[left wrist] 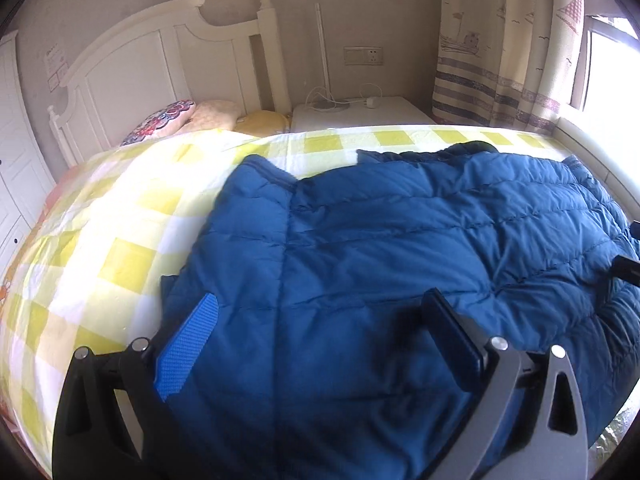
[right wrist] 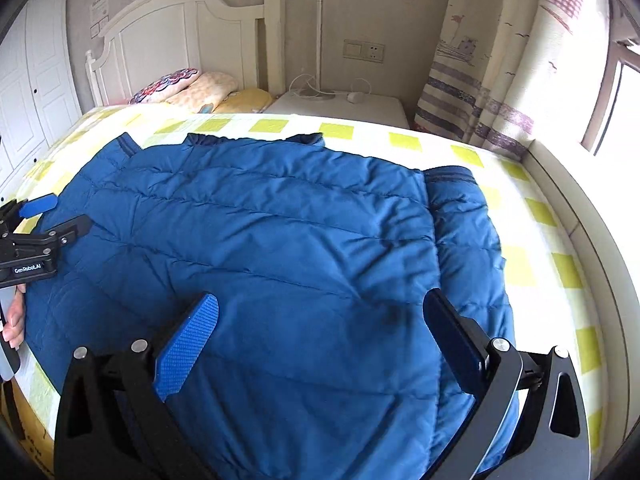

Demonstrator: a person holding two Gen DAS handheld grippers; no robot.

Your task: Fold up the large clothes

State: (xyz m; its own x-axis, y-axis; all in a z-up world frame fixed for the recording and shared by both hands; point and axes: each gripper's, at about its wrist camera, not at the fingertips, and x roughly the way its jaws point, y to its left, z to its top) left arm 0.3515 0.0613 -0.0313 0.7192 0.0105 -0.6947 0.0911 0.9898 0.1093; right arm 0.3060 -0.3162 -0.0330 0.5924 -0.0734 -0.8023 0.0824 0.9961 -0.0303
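Observation:
A blue quilted puffer jacket (left wrist: 380, 240) lies spread flat on the bed, also in the right wrist view (right wrist: 280, 232). Its sleeves are folded in along both sides, one sleeve (right wrist: 460, 216) lying along the right. My left gripper (left wrist: 320, 304) is open above the jacket's near left part, holding nothing. It also shows at the left edge of the right wrist view (right wrist: 56, 214). My right gripper (right wrist: 320, 304) is open above the jacket's near right part, empty. A bit of it shows at the right edge of the left wrist view (left wrist: 628, 268).
The bed has a yellow-and-white checked sheet (left wrist: 120, 232). Pillows (right wrist: 200, 88) lie by the white headboard (right wrist: 180, 32). A white nightstand (right wrist: 340, 104) with a lamp and cable stands behind the bed. Curtains (right wrist: 500, 60) and a window ledge run along the right.

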